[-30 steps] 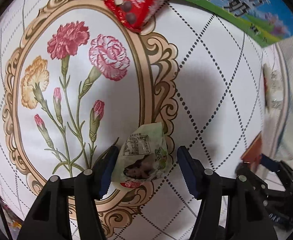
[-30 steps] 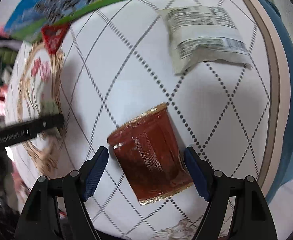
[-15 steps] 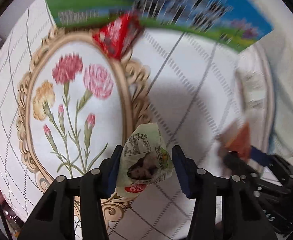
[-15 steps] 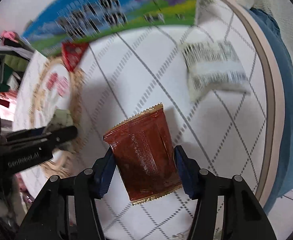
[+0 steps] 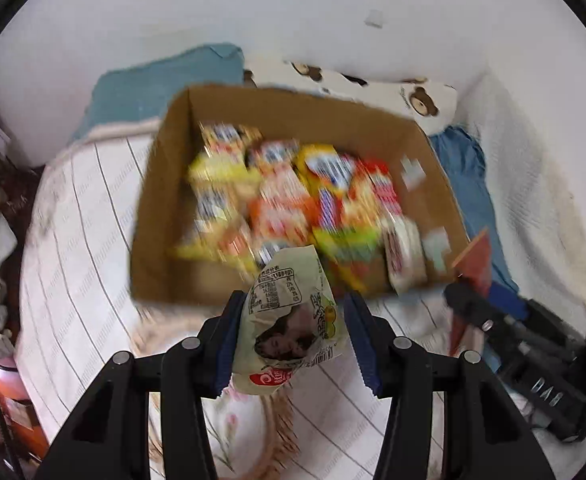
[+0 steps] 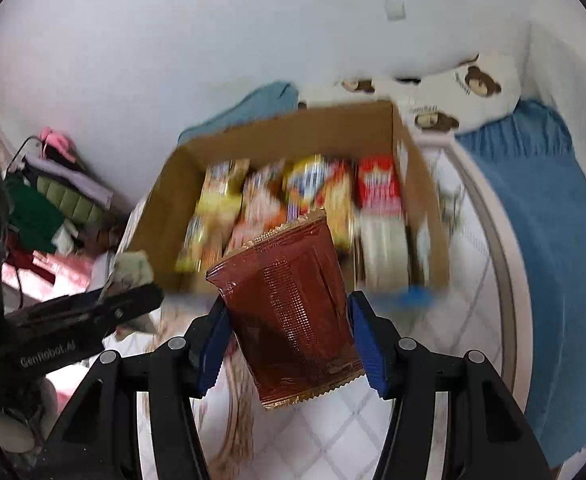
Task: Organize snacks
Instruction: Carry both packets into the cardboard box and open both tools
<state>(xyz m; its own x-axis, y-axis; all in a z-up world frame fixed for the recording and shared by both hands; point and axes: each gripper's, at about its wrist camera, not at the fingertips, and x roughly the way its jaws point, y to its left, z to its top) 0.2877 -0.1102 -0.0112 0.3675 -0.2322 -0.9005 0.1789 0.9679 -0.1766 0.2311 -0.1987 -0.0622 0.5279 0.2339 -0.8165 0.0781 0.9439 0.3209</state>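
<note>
here the left claw (image 5: pixel 293 336) pinches a pale green snack packet (image 5: pixel 289 320) between its blue pads, long axis running away from the camera, top end tipped toward the open cardboard box (image 5: pixel 173 184) of blurred snacks; the right claw (image 6: pixel 289 344) clamps a reddish-brown foil packet (image 6: pixel 289 308) likewise, crimped far end pointing at the box (image 6: pixel 421 184), both packets held up off the patterned tabletop (image 6: pixel 445 320)
</note>
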